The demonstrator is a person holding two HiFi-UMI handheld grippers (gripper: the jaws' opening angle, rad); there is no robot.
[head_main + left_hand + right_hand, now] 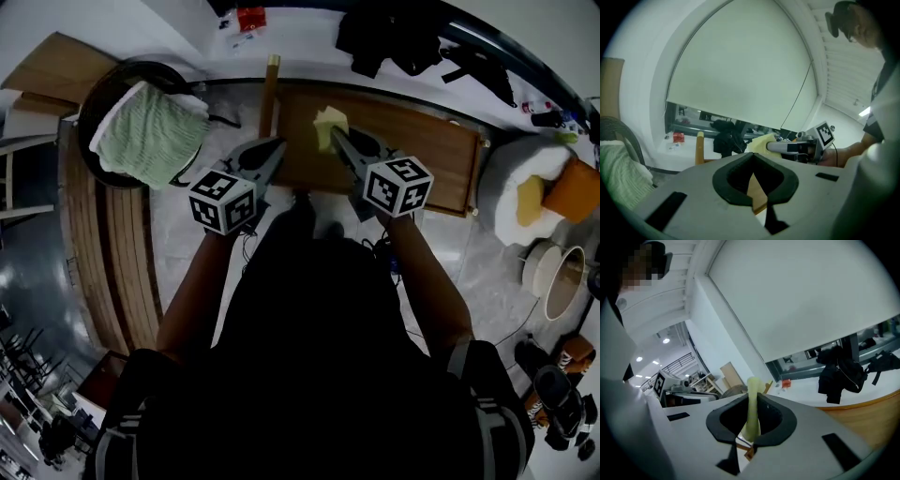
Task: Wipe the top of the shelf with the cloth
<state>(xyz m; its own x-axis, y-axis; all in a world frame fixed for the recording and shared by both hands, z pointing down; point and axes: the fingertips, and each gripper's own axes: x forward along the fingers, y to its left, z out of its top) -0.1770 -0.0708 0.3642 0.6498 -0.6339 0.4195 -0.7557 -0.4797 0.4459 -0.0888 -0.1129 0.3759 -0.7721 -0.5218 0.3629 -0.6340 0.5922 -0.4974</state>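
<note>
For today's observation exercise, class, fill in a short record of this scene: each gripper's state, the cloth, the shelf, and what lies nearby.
Left gripper: jaws together, nothing between them; near the shelf's left end
Right gripper: jaws shut on the yellow cloth
Cloth position: above the left part of the wooden shelf top; contact with the wood cannot be told
Shelf top: brown wood, nothing else on it
Nearby left: green towel draped over a dark round basket
Nearby behind: black clothing on the white ledge
</note>
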